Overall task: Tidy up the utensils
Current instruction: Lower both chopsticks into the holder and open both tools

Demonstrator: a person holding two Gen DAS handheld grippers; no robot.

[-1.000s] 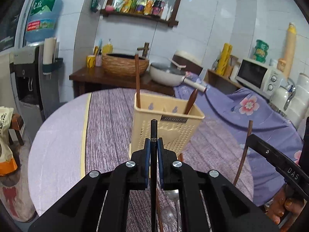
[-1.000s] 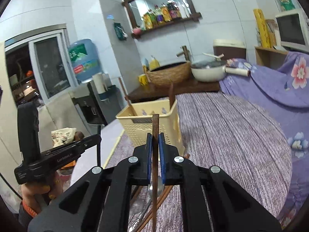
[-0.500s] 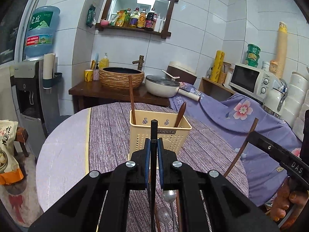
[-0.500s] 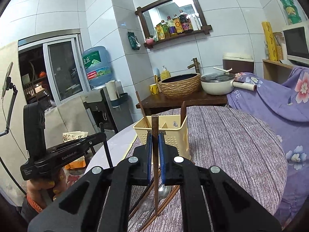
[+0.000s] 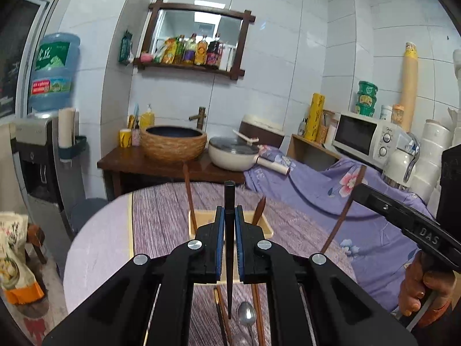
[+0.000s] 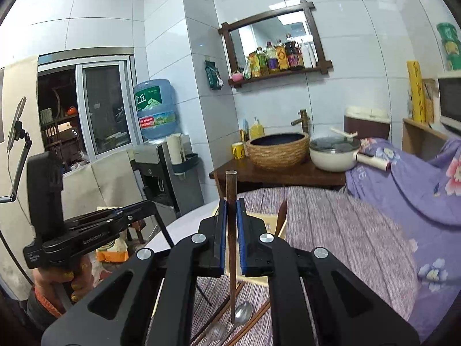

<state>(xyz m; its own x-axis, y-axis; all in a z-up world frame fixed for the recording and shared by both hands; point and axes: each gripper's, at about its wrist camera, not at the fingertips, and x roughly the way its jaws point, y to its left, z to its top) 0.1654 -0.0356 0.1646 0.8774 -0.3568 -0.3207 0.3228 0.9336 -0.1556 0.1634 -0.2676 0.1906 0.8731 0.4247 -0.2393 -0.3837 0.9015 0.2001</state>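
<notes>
My left gripper (image 5: 229, 216) is shut on a black chopstick (image 5: 229, 199) held upright above the table. My right gripper (image 6: 231, 207) is shut on a brown chopstick (image 6: 231, 190), also upright. A cream utensil basket (image 5: 266, 229) stands on the table just beyond both grippers, largely hidden by the fingers; it also shows in the right wrist view (image 6: 281, 229). A brown chopstick (image 5: 188, 193) and a wooden spoon (image 5: 259, 209) stand in it. A metal spoon (image 5: 246, 317) and brown chopsticks (image 5: 258, 314) lie on the cloth below the grippers.
The round table (image 5: 161, 210) has a striped purple cloth. Behind it are a dark counter (image 5: 161, 165) with a woven basin (image 5: 173, 144) and a white pan (image 5: 233, 154). A microwave (image 5: 363, 135) is at the right, a water dispenser (image 5: 40, 155) at the left.
Both grippers have risen and pulled back from the basket, each still holding its chopstick. The basket now sits lower and smaller in both views.
</notes>
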